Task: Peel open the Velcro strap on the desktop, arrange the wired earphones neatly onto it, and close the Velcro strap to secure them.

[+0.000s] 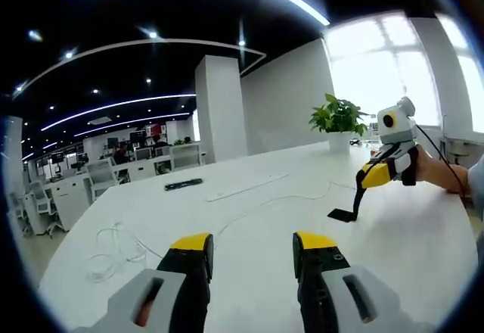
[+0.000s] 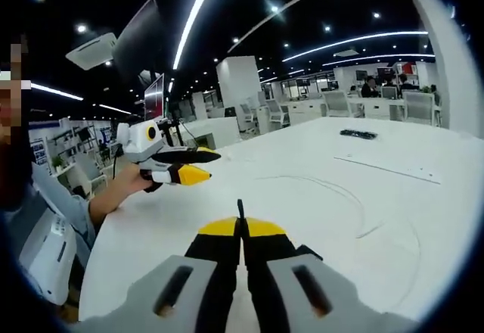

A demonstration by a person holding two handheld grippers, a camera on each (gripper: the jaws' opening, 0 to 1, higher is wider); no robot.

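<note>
My left tongs (image 1: 253, 251) hover with jaws spread apart; my right tongs (image 2: 243, 228) are clamped together, raised above the table (image 1: 423, 234).

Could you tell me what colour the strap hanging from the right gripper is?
The thin Velcro strap is black, seen best in the left gripper view, hanging from the right gripper.

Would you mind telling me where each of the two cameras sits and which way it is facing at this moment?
Left gripper view: rides the left gripper, jaws apart, looking across the white desk toward the earphones and plant; the right gripper dangles the Velcro strap.
Right gripper view: rides the right gripper, jaws pinching the strap, facing the left gripper and the person's hand.
Shared: the desk, both grippers, the strap.
</note>
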